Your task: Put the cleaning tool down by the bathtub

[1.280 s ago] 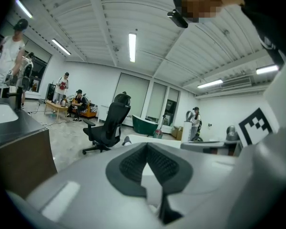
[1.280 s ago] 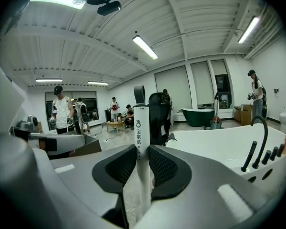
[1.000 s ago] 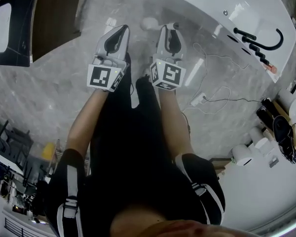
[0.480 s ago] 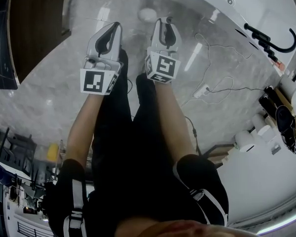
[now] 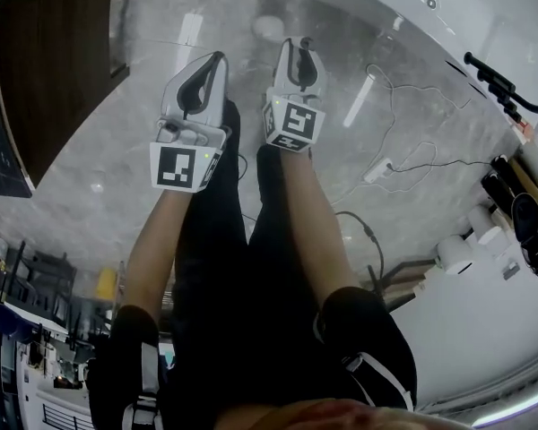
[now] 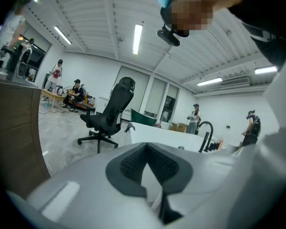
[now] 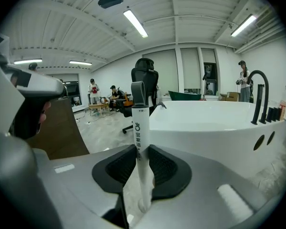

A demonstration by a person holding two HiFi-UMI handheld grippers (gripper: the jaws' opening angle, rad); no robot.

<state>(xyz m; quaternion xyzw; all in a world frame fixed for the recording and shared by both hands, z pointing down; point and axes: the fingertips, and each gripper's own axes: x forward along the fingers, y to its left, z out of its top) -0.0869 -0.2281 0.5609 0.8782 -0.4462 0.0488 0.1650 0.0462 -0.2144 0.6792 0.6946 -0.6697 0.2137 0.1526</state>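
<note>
My right gripper (image 7: 142, 149) is shut on the cleaning tool (image 7: 139, 123), a thin white handle with dark print and a grey end that sticks up past the pads. The white bathtub (image 7: 214, 123) stands just right of it, with a black tap (image 7: 260, 94) on its rim. In the head view both grippers are held side by side over the marble floor, the right gripper (image 5: 303, 45) nearer the bathtub (image 5: 484, 16). My left gripper (image 5: 217, 59) is shut with nothing in it; in its own view the pads (image 6: 133, 163) meet at the tip.
A dark wooden cabinet (image 5: 54, 70) stands at the left. A white cable with a plug block (image 5: 377, 170) lies on the floor beside the tub. Rolls and bottles (image 5: 453, 253) crowd the right. A pale round shape (image 5: 269, 27) lies ahead. An office chair (image 7: 143, 87) and people are farther off.
The view has swung, so the cabinet has moved inward and the tub toward the upper right. Both grippers stay side by side, and the right one keeps its hold on the handle.
</note>
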